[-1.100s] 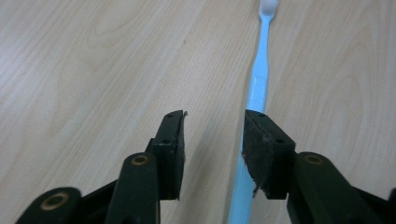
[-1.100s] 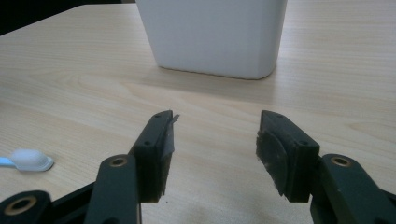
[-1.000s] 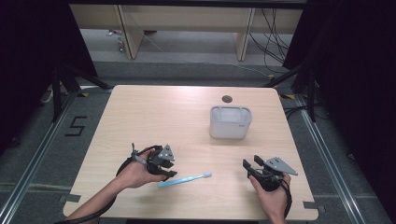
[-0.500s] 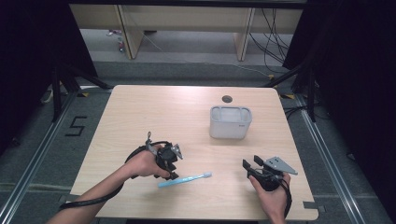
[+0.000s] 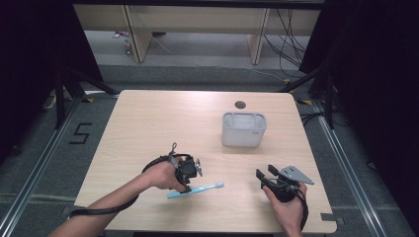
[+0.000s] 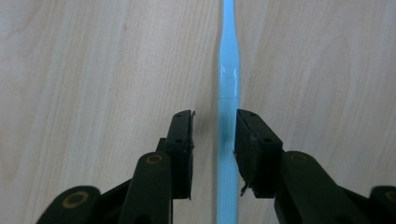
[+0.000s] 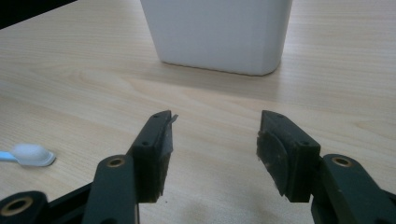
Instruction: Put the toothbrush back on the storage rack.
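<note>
Your left gripper [image 6: 215, 140] has dropped onto the blue toothbrush [image 6: 228, 121], jaws spread astride its handle, not yet pinching. That toothbrush lies flat on the table [image 5: 163, 123]. Your right gripper [image 7: 214, 154] rests wide open, facing the white bin [image 7: 217, 32].

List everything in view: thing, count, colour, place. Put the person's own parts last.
toothbrush: one, light blue with a white head, flat on the table's near middle
container: one, white, open-topped, right of centre
table: one, light wood, with a round hole at the far edge
left gripper: one, black, jaws astride the toothbrush handle, a gap showing on one side
right gripper: one, black, jaws apart, facing the container
hands: two, at the near edge
</note>
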